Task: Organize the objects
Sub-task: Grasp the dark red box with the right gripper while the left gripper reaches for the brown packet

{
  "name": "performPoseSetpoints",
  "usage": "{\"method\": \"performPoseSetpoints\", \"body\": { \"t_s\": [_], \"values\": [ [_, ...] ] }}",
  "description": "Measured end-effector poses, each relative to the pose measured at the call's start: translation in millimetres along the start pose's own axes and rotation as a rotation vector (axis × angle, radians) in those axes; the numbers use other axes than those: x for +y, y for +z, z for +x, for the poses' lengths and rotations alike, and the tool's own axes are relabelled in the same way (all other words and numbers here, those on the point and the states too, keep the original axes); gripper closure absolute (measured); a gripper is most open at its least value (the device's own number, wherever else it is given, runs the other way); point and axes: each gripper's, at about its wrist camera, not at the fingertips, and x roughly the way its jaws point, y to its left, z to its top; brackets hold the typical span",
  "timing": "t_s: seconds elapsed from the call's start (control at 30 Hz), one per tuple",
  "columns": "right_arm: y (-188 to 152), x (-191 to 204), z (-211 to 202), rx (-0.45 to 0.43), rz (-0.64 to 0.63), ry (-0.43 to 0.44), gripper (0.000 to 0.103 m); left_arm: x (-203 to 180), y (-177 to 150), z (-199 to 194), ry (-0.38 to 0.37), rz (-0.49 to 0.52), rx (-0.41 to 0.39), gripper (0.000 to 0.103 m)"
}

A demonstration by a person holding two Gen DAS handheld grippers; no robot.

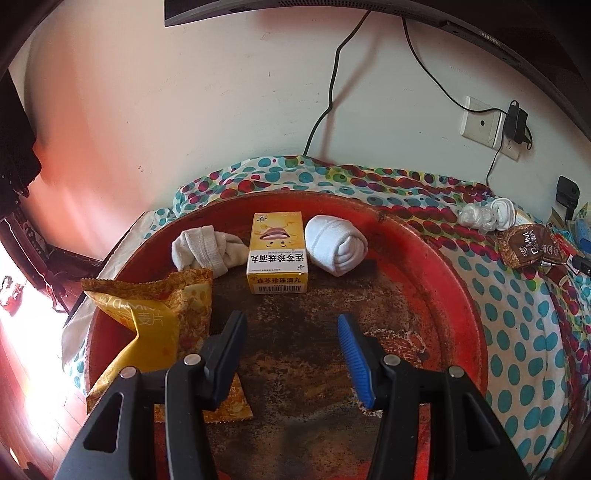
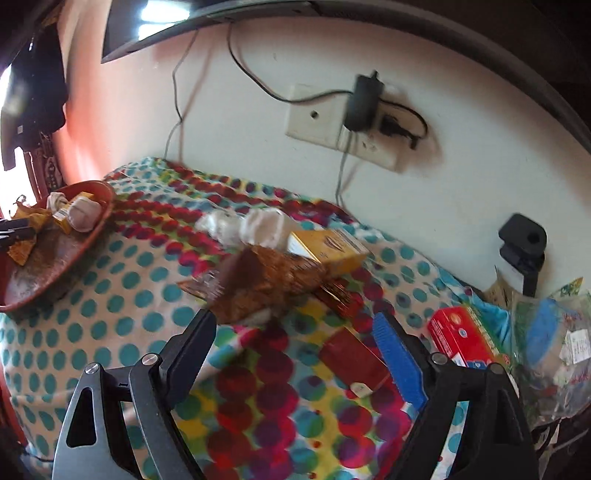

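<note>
Two released tongs: left tongs [image 1: 291, 332] face the yellow box [image 1: 277, 254]; right tongs [image 2: 295, 332] near the brown packet [image 2: 266, 291]

In the right wrist view, motion blur smears a brown snack packet [image 2: 266, 291], a yellow box [image 2: 328, 249] and white socks [image 2: 258, 221] piled on the dotted bedsheet [image 2: 110, 295]. In the left wrist view, the left tool [image 1: 291, 354] covers part of a yellow snack bag [image 1: 155, 317]. A monitor [image 1: 332, 11] is cut off by the top edge.
</note>
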Motion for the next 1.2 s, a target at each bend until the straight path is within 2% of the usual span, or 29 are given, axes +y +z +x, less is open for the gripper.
{"method": "performPoseSetpoints", "body": {
  "t_s": [0.1, 0.2, 0.33, 0.43, 0.53, 0.6, 0.63, 0.73, 0.87, 1.0, 1.07, 1.13, 1.2],
  "values": [
    [-14, -26, 14, 0.050, 0.000, 0.006, 0.018, -4, -1, 2, -0.005, 0.012, 0.006, 0.050],
    [-21, -38, 29, 0.103, -0.051, 0.035, 0.019, -11, -3, 6, -0.002, 0.035, 0.016, 0.050],
    [-25, -45, 47, 0.149, -0.088, 0.088, 0.019, -23, -6, 5, -0.012, 0.092, 0.015, 0.050],
    [-28, -44, 56, 0.169, -0.110, 0.141, 0.020, -35, -6, -3, -0.047, 0.133, -0.007, 0.050],
    [-32, -42, 64, 0.184, -0.133, 0.157, 0.033, -51, -5, -13, -0.096, 0.176, -0.034, 0.050],
    [-35, -44, 67, 0.185, -0.103, 0.181, 0.040, -65, -5, -16, -0.115, 0.210, -0.040, 0.047],
    [-35, -46, 69, 0.185, -0.089, 0.180, 0.043, -74, -5, -17, -0.122, 0.234, -0.042, 0.047],
    [-37, -43, 69, 0.176, -0.087, 0.198, 0.044, -103, -6, -19, -0.147, 0.308, -0.028, 0.047],
    [-36, -36, 68, 0.198, -0.064, 0.196, 0.076, -150, -1, -27, -0.222, 0.404, -0.032, 0.047],
    [-37, -30, 61, 0.200, -0.010, 0.157, 0.076, -201, 7, -32, -0.305, 0.464, -0.080, 0.047],
    [-41, -30, 57, 0.198, 0.048, 0.182, 0.076, -225, 10, -33, -0.363, 0.476, -0.105, 0.046],
    [-47, -32, 55, 0.193, 0.086, 0.200, 0.076, -254, 13, -29, -0.430, 0.494, -0.097, 0.040],
    [-51, -32, 52, 0.177, 0.089, 0.196, 0.076, -280, 15, -24, -0.473, 0.518, -0.079, 0.038]
  ]
}}
